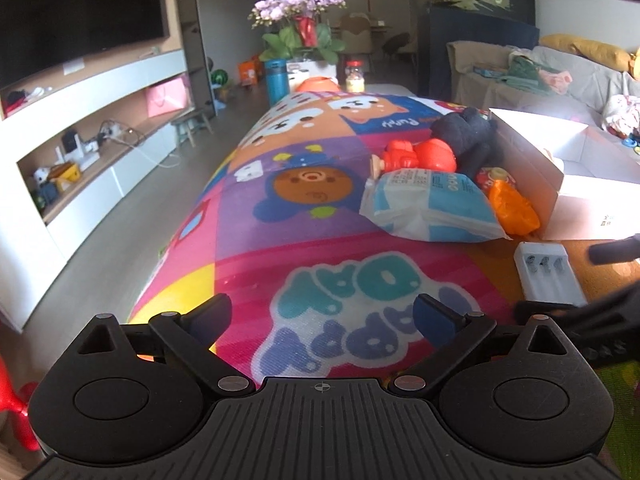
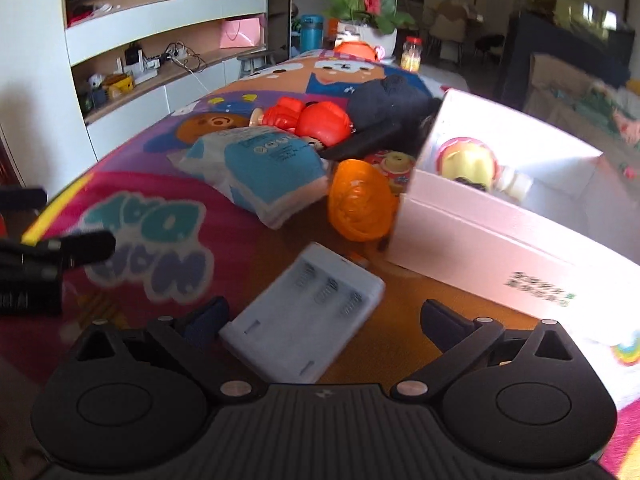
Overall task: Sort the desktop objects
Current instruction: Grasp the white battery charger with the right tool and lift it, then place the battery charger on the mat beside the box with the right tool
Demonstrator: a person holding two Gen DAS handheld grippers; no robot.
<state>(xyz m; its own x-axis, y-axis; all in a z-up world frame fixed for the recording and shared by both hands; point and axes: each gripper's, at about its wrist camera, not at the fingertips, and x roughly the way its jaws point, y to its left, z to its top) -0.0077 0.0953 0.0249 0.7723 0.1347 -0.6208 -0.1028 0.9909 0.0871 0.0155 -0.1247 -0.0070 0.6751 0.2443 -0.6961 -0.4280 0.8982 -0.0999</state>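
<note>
1. Left gripper (image 1: 322,316): I see it held low and level over the colourful cartoon-print play mat (image 1: 256,208). Jaws spread wide, nothing between them, touching nothing.

2. Right gripper (image 2: 324,318): I see it tipped down toward the mat. Jaws wide apart. The pale grey plastic battery charger with three spring slots (image 2: 304,316) lies between them, close against the left finger (image 2: 208,320) and clear of the right one; whether the finger actually touches it I cannot tell.

3. Charger's place: on the mat, at 6 o'clock from the translucent orange plastic shell (image 2: 360,204), just beside the white cardboard box (image 2: 480,236).

4. Box contents: a round yellow-and-red toy (image 2: 468,164) lies inside.

5. Pile at 12 o'clock from the charger: blue-and-white soft tissue pack (image 2: 264,168), red plastic toy figure (image 2: 308,120), dark plush toy (image 2: 388,108), lying close together.

6. In the left view the charger (image 1: 548,276) sits at 3 o'clock, near the right gripper's dark fingers (image 1: 612,250).
</note>
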